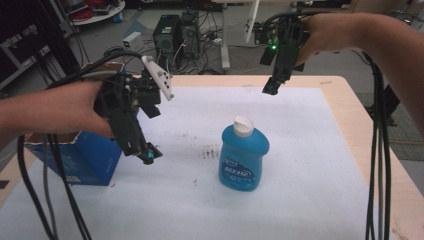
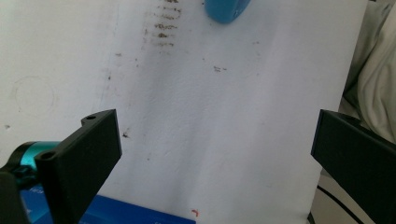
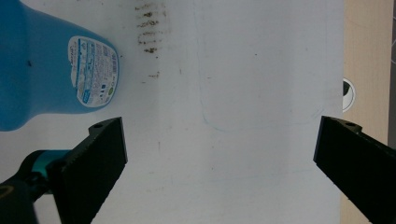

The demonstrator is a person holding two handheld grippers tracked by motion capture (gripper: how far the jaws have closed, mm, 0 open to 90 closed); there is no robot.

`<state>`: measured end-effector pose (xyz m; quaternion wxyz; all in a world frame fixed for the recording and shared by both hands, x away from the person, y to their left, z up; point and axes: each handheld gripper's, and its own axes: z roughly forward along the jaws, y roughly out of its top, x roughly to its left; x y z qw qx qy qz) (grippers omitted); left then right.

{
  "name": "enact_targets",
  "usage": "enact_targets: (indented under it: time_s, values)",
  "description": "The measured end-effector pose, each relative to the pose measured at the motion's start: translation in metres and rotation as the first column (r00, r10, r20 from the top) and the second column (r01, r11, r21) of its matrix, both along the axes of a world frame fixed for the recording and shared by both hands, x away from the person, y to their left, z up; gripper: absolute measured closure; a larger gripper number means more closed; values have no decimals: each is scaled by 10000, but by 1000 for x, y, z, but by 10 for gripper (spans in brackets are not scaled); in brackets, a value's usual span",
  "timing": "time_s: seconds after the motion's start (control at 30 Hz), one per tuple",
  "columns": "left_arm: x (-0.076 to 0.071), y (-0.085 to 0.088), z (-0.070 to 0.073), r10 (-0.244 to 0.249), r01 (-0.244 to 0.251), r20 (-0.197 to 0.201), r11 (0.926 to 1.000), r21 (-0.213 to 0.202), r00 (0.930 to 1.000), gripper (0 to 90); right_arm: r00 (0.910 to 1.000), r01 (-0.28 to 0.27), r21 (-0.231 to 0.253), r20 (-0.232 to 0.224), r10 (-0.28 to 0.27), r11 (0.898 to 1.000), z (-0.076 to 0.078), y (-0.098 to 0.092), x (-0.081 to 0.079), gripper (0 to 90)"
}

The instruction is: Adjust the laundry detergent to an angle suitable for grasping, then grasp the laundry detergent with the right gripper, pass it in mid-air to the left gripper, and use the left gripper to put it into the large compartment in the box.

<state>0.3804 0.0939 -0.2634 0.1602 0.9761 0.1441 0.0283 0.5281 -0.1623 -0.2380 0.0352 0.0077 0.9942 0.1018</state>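
Your left gripper (image 1: 150,152), jaws wide and empty like the right (image 1: 270,87), sits nearer the upright bottle (image 1: 243,155), off its right.

Pretty sure anyone can tell I'm in a lab or tech workroom, not somebody's house. Past the far edge of my table (image 1: 345,100) there are two black computer towers (image 1: 175,32) sitting right on the grey floor (image 1: 150,15) with a mess of loose cables (image 1: 205,42) running around them, plus the white leg of another desk (image 1: 225,37). Off to the far left there's a round white table (image 1: 102,12) with red wires piled on it, and some dark racking (image 1: 25,45) beside it. My own table is light wood covered with a white sheet (image 1: 300,150) that's scuffed and stained. Thick black cables (image 1: 377,165) hang over it too.
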Motion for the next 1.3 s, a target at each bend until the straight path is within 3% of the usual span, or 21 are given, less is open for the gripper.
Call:
enact_targets:
  time_s: [0.47, 0.97, 1.2, 1.3]
  values:
    - [0, 3, -5, 100, -97, -137, 9998, 175, 9999, 17, 9999, -96, 26, 70, 96, 10000, 3, 2, -6, 19]
    - [-1, 3, -6, 20, -20, -124, 10000, 78, 9999, 17, 9999, -64, -36, 136, 65, 10000, 4, -4, -11, 19]
    - [0, 2, -9, -208, 208, -201, 9998, 4, 9996, 16, 9996, 197, 51, 175, -198, 9998, 5, -13, -17, 19]
    - [0, 2, -9, -248, 248, -143, 9997, -35, 9996, 17, 9982, 583, 220, 128, -585, 9981, 6, -21, -22, 19]
